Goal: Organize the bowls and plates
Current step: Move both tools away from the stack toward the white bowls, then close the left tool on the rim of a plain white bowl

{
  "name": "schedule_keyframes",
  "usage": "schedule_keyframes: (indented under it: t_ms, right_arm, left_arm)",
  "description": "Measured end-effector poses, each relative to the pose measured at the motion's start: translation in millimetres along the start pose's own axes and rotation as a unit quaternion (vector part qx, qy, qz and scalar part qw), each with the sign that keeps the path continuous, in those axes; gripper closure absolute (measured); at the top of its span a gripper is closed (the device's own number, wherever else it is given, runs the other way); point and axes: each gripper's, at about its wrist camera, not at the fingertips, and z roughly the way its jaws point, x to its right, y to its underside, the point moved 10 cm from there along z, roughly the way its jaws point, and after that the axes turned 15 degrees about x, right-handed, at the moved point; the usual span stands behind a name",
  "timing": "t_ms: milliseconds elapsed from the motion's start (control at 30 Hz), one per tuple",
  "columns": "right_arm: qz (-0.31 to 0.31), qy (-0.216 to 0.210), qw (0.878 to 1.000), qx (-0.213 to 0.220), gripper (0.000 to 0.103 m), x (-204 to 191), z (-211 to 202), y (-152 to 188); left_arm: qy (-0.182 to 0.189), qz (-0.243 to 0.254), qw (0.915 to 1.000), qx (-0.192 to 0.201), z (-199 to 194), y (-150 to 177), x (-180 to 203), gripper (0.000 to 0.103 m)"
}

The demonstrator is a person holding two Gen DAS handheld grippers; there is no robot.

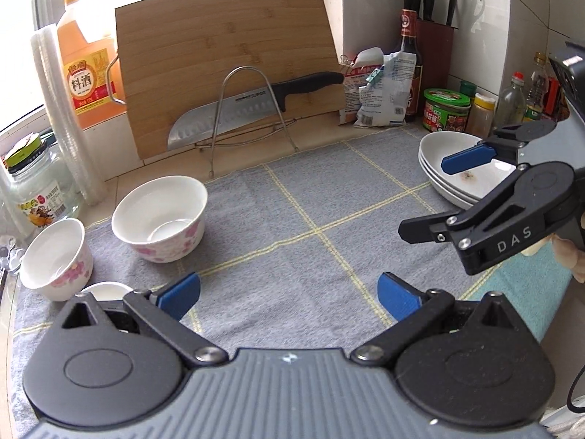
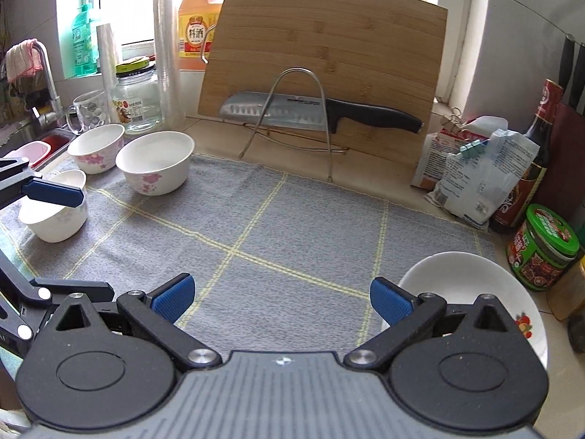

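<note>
Kitchen counter surface: a grey woven cloth with yellow grid lines (image 1: pixel 292 219) covers the work area, backed by a bamboo cutting board (image 1: pixel 226 58) leaning against the wall. A steel kitchen knife with a black handle (image 1: pixel 256 109) rests in a wire rack (image 1: pixel 252 109) in front of the board.

Left gripper (image 1: pixel 289 291): jaws spread wide apart, empty, positioned above the cloth. Right gripper (image 2: pixel 281 298): jaws likewise apart, empty. In the left wrist view the right gripper's blue-padded finger (image 1: pixel 468 159) sits over the stack of white shallow plates (image 1: pixel 449 175) at the right edge of the cloth; contact cannot be determined.

Bowls: three white ceramic bowls with pink floral print occupy the left side of the cloth. The largest bowl (image 1: pixel 159 217) stands nearest the centre, a second bowl (image 1: pixel 55 256) just beside it to the left, and a third bowl (image 2: pixel 55 216) near the left gripper. All stand upright.

Bottles, jars and clipped bags (image 1: pixel 380 87) line the right rear wall.
</note>
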Motion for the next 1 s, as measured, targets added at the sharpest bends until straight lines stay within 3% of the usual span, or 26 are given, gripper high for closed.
schedule_keyframes:
  t_ms: [233, 533, 767, 1000]
  right_arm:
    - [-0.004, -0.045, 0.999, -0.011, 0.0, -86, 24, -1]
    - [-0.051, -0.119, 0.991, -0.017, 0.0, -178, 50, -6]
    - [-0.09, -0.145, 0.985, -0.012, 0.0, -219, 70, -12]
    - [-0.105, -0.156, 0.982, 0.001, 0.0, -241, 83, -19]
  left_arm:
    - [-0.024, 0.004, 0.9997, -0.004, -32, 18, -69, 0.001]
    - [-0.068, -0.005, 0.9975, -0.021, -39, 41, -147, 0.001]
    - [-0.056, -0.026, 0.997, -0.047, -21, 53, -175, 0.001]
    - [0.001, -0.048, 0.9964, -0.069, -6, 59, -173, 0.012]
